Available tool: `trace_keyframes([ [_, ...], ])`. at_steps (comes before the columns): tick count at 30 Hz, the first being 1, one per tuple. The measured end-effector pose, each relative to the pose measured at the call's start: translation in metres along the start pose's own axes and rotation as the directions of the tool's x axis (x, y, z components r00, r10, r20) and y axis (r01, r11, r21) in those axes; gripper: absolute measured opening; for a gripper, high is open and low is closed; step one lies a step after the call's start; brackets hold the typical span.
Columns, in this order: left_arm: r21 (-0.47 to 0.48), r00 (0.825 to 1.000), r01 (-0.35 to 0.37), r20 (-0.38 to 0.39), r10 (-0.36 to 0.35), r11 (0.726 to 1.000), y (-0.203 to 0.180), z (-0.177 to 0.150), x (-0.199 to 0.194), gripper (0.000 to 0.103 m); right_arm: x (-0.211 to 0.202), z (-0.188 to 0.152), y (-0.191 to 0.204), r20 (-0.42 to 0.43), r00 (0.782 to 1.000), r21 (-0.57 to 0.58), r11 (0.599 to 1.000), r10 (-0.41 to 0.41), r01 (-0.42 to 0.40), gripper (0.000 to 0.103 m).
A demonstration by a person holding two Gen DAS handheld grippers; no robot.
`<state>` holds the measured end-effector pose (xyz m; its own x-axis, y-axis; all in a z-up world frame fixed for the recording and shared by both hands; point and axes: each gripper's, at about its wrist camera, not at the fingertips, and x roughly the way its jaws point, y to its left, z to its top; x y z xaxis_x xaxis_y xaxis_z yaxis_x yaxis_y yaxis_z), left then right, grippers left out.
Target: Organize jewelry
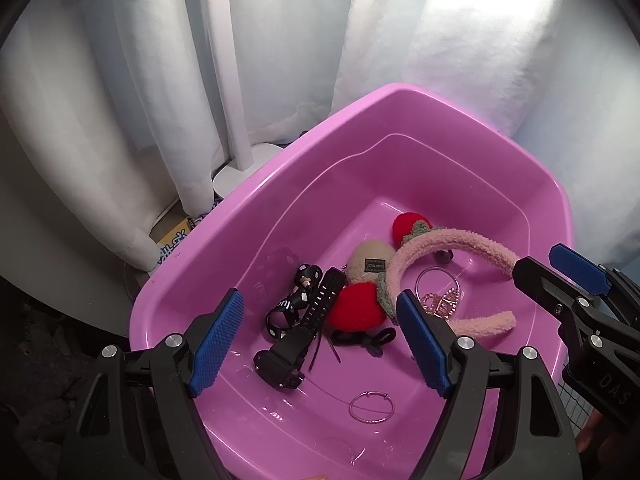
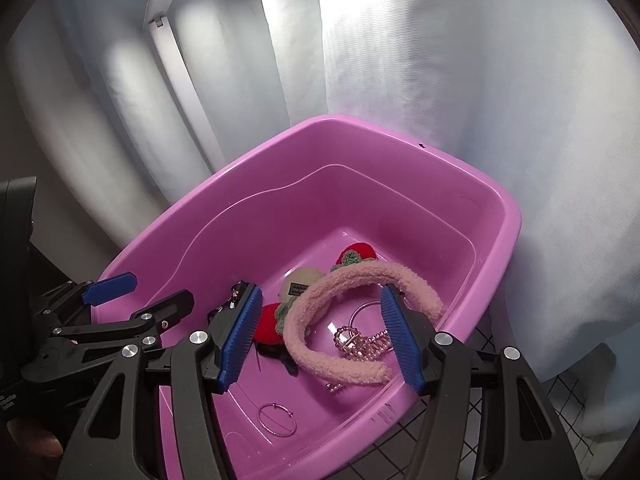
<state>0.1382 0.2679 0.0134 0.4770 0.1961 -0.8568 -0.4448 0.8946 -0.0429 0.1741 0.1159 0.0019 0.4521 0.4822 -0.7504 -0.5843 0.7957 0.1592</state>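
A pink plastic tub holds the jewelry. On its floor lie a black watch, a black printed ribbon, a plush piece with red pompoms, a fuzzy pink headband, a gold beaded clip and a thin hoop. My left gripper hangs open over the watch, its pads clear of everything. My right gripper is open over the headband's right end, gripping nothing.
White curtains hang behind the tub, with a white pole and its base at the back left. A printed box lies under the curtain. A black wire grid shows under the tub's near right corner.
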Motion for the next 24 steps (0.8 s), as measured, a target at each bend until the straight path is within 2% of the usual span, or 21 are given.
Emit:
trace_keyframes([
  [24, 0.000, 1.000, -0.004, -0.002, 0.004, 1.000, 0.0015, -0.0034, -0.0043, 0.077, -0.0037, -0.0046, 0.0057, 0.007, 1.000, -0.007, 1.000, -0.005, 0.005, 0.059],
])
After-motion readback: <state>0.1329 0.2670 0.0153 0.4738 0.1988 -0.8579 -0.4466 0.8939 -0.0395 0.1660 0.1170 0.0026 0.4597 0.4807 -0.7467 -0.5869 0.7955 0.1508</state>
